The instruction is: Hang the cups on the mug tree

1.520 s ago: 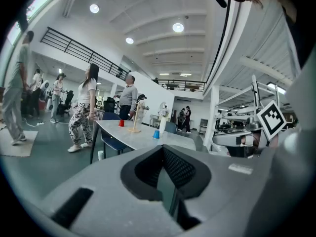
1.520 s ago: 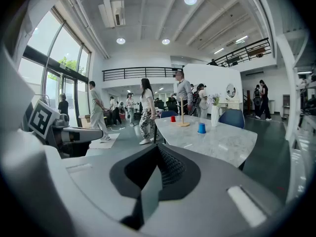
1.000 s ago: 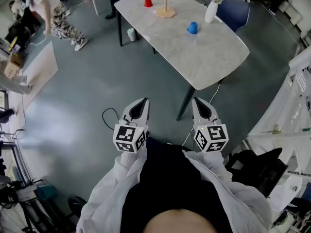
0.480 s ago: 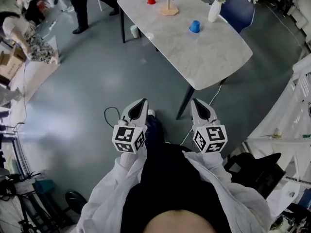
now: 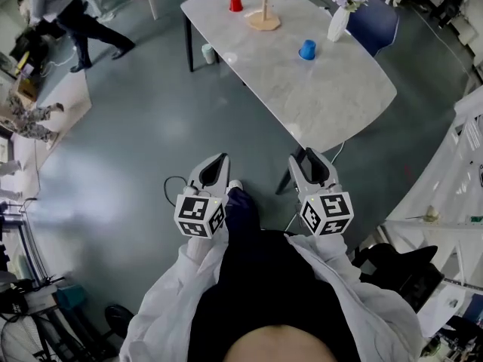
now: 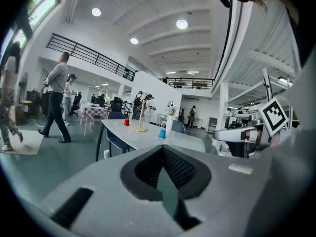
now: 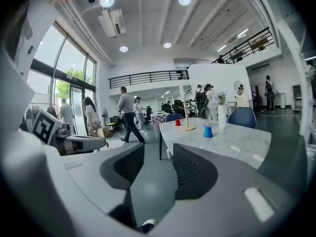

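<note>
I stand on the grey floor (image 5: 143, 142), well short of the marble counter (image 5: 332, 104) that fills the upper centre of the head view. My left gripper (image 5: 217, 164), at lower centre-left, has its jaws together with nothing in them. My right gripper (image 5: 309, 163), at the same height to its right, is opening its jaws on empty air. At the counter's far end rises the wooden mug tree (image 5: 264, 19). A red cup (image 5: 236, 4) sits to its left and a blue cup (image 5: 307, 49) nearer me to its right, both standing apart from it. A white vase of flowers (image 5: 339, 23) stands near the counter's right edge.
</note>
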The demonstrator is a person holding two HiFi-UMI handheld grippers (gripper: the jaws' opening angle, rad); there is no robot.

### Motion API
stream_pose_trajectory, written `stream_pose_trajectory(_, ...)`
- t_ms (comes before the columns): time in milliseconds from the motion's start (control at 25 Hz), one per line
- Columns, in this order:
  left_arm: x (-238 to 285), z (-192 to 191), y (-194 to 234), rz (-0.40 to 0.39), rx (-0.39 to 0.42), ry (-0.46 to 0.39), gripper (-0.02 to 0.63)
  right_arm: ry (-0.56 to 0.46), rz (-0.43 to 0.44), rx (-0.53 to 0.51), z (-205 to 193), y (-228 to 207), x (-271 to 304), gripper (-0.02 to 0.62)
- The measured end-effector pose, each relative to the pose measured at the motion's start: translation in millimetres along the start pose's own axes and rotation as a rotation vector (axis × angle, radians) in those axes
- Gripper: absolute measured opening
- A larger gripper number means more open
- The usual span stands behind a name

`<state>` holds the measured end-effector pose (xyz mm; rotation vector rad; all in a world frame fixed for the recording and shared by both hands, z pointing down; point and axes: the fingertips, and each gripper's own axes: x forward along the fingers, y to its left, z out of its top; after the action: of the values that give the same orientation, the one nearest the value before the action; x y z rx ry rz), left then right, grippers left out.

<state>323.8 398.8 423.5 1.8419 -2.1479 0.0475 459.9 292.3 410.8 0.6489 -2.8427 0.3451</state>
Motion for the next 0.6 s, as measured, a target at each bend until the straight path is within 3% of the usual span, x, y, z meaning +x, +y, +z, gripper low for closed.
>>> stream_pose_trajectory(200,26.8,18.2,35.5,-0.007,0.000,-0.002,0.006,0.003,-0.007,0.009,14.2,-1.3,45.3,0.229)
stream_pose_trajectory(600,71.0,48.7,112.6,-0.015,-0.004,-0.016,0.006,0.009,-0.031,0.015,36.5,-0.8,133.1,0.253)
